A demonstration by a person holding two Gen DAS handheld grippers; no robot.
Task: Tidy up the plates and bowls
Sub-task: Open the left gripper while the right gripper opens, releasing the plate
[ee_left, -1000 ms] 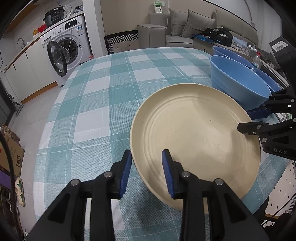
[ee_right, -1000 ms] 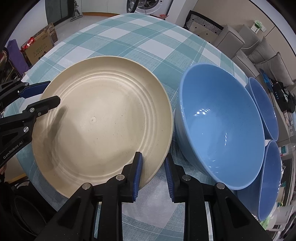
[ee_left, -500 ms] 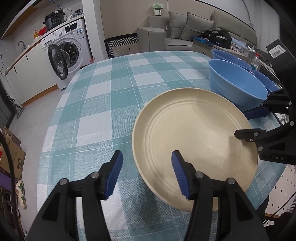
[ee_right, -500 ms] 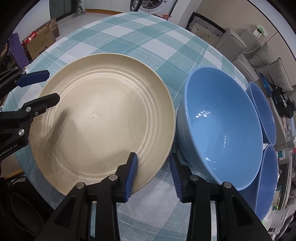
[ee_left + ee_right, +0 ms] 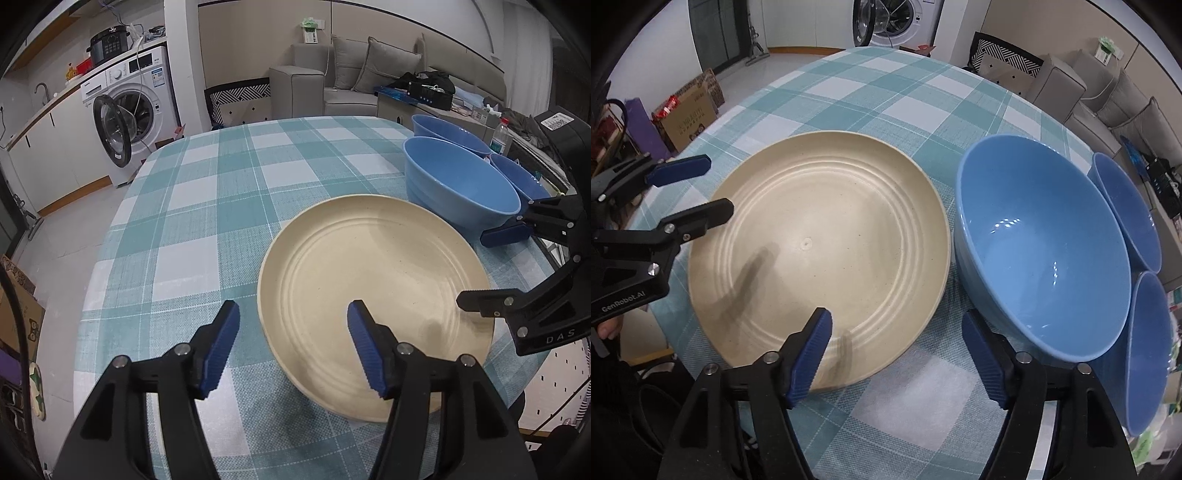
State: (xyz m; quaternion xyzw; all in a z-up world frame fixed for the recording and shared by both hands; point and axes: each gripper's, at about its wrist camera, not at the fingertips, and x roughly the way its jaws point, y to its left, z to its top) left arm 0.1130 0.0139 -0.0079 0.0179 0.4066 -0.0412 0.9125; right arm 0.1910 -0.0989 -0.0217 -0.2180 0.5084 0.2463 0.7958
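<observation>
The cream plate [image 5: 820,251] lies flat on the checked tablecloth [image 5: 192,206], near the table's front edge, its rim almost touching the big blue bowl [image 5: 1041,266] on its right. Two smaller blue bowls [image 5: 1126,210] crowd behind and beside that one.

My right gripper [image 5: 897,347] has just been opening and now stands wide, pads clear of everything; the plate's near rim runs between its jaws, one pad above the plate, the other over the cloth in the gap toward the big bowl. My left gripper [image 5: 291,343] has also just been opening, to about half width, and grips nothing: the plate's left rim sits between its jaws, one pad over the plate, the other over bare cloth.

The plate is round, so no axis matters. As I judge it, the bowl lies to my right, nearer my right jaws, and that hand is better placed to take it.
</observation>
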